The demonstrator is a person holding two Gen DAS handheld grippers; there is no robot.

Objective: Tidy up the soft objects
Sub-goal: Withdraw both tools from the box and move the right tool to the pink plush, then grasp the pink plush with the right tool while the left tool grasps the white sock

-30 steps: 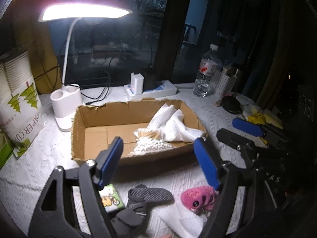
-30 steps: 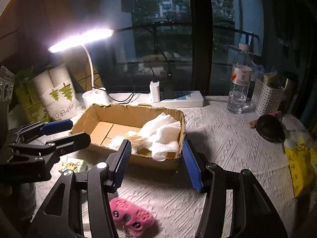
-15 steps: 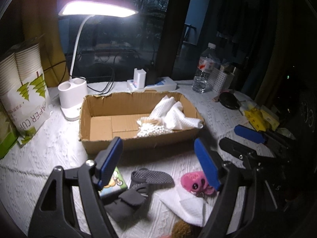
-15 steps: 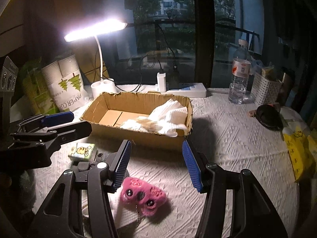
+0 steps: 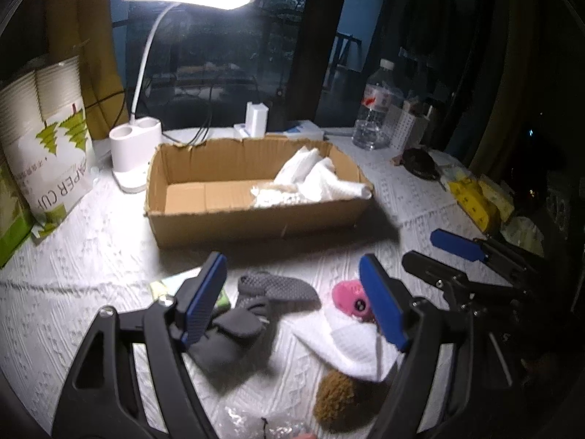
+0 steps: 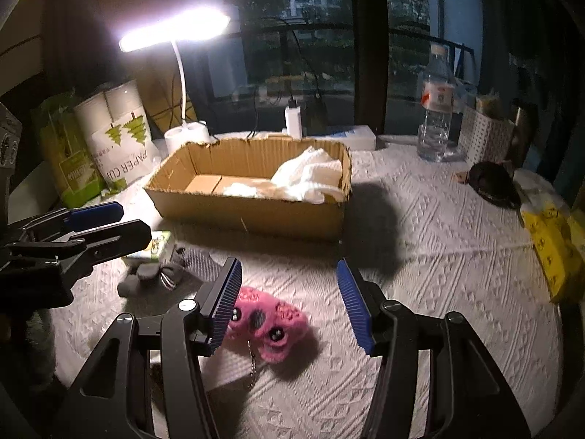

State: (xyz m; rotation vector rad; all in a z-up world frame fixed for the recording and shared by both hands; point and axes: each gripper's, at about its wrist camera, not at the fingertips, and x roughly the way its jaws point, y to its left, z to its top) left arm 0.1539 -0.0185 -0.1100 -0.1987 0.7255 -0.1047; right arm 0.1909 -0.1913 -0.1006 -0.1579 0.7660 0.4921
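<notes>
Both tongs are spread wide and grasp nothing. The left tongs hang above the near part of the tabletop, their blue pads well apart; between them, lower down, lie the grey socks, which they do not touch. At 3 o'clock from the socks sits the pink plush toy, partly behind the right-hand pad and resting on a white cloth. A brown fuzzy ball lies at 6 o'clock from that cloth, and a small green packet peeks out at 9 o'clock from the socks.

The right tongs are likewise released, their ribbed blue pads far apart. The pink plush toy lies just below the left-hand pad, close to it; whether they touch I cannot tell.

At 12 o'clock from both tongs stands the cardboard box, with white cloths piled in its right end. A lit desk lamp stands at 10 o'clock from the box, a water bottle at 2 o'clock
</notes>
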